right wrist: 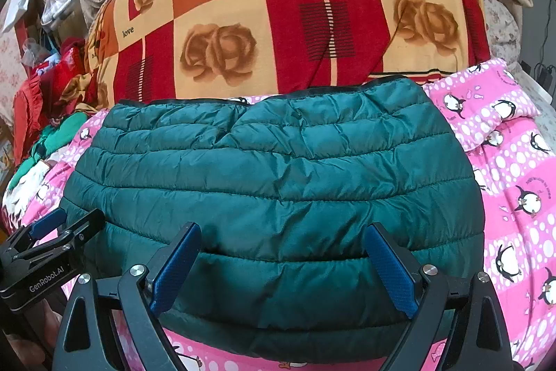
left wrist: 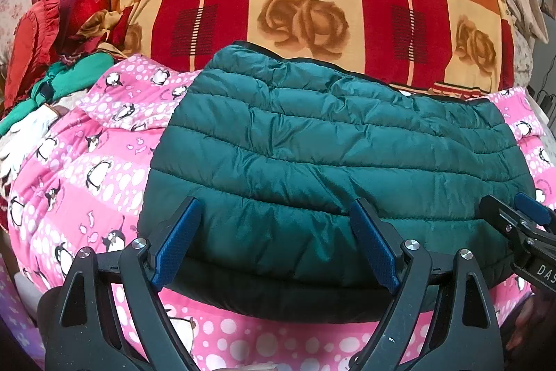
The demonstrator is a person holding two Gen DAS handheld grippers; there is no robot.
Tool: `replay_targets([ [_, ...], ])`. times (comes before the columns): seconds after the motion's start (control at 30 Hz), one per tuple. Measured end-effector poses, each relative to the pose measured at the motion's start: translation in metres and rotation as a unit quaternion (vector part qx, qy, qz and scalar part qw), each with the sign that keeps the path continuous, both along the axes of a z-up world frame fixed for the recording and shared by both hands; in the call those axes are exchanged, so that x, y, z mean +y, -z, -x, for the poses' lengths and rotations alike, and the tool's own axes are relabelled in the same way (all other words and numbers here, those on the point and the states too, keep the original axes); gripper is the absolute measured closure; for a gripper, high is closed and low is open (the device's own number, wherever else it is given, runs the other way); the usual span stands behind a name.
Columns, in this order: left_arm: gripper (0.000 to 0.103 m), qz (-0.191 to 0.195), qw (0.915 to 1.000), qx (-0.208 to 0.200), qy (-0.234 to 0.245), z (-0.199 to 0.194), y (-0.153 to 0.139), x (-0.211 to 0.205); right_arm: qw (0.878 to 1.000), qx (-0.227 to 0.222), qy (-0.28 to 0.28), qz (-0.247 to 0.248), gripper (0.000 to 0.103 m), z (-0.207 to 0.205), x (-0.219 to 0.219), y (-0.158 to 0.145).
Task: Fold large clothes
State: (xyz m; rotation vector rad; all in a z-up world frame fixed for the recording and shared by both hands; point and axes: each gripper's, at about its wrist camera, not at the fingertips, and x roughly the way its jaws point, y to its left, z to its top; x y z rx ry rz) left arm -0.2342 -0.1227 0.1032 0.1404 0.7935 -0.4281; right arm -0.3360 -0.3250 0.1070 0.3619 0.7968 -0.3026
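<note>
On the pink penguin quilt (left wrist: 87, 169) lies the folded green jacket (left wrist: 312, 145), both grippers' jaws spread wide, empty.

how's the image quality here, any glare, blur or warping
Left wrist view: strong fisheye bulge with dark corners; the green puffer jacket is sharp, with soft sheen and no hard glare. Right wrist view: same warping, the rose-print quilt arches, bright window light washes out the top edge, no motion blur.

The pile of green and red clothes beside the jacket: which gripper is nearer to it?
Left. The left gripper is over the near edge of the dark green quilted puffer jacket, on the side toward the pile; the right gripper is on the farther side.
</note>
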Motion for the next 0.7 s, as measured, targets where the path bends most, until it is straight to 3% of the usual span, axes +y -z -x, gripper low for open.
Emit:
replay_targets([
  [0.7,0.015,0.003,0.9999,-0.007,0.012,-0.0008,0.0003,-0.002,1.0,0.001,-0.005,-0.004,0.009,-0.0026,-0.0012,0.0013],
])
